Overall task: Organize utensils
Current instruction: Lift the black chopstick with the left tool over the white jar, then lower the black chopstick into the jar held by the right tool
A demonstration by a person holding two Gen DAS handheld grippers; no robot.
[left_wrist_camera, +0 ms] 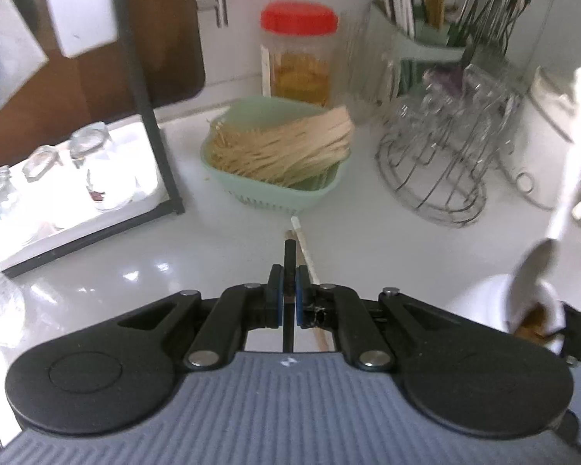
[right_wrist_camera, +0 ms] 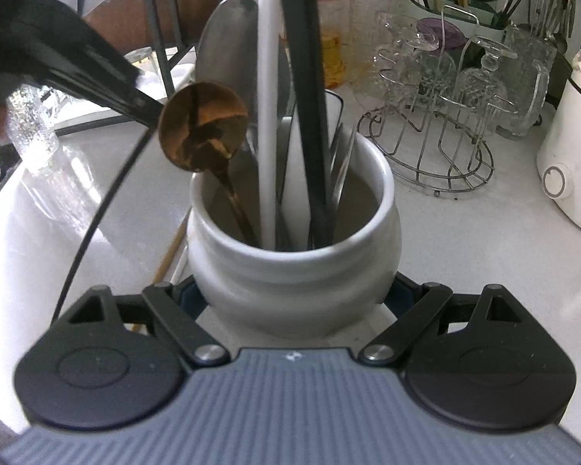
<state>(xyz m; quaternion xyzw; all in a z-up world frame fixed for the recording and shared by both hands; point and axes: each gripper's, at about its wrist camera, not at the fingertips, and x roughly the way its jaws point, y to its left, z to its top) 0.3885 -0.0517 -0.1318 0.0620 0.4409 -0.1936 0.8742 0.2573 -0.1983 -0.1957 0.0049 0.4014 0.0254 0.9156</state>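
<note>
- My left gripper (left_wrist_camera: 289,279) has its jaws pinched almost together on a thin black chopstick (left_wrist_camera: 289,259); its dark tip sticks out ahead of the blue pads (left_wrist_camera: 277,290), and the shaft runs back between them toward the camera.
- Just right of that stick, a white chopstick (left_wrist_camera: 304,248) and a brown wooden one (left_wrist_camera: 321,339) lie on the white counter (left_wrist_camera: 213,255), not in the grip.
- Ahead on the counter I see a green basket (left_wrist_camera: 290,197) heaped with pale wooden sticks (left_wrist_camera: 286,147), and behind it a jar with a red lid (left_wrist_camera: 299,17).
- My right gripper (right_wrist_camera: 292,294) is spread wide around the lower body of the white ceramic crock (right_wrist_camera: 290,271). Both fingers sit against its sides, so I log it as held.
- The crock stands upright on the counter. Inside it: a brass-coloured spoon (right_wrist_camera: 203,126) leaning left, a large steel spoon (right_wrist_camera: 228,38), a white handle (right_wrist_camera: 269,97), a black handle (right_wrist_camera: 306,97) and a fork (right_wrist_camera: 342,159).
- From the right wrist view, the left gripper shows as a dark blurred shape at upper left, beside the brass spoon bowl; contact cannot be judged.
- A wire rack (right_wrist_camera: 430,147) holding upturned glassware stands right of the crock, well apart.
</note>
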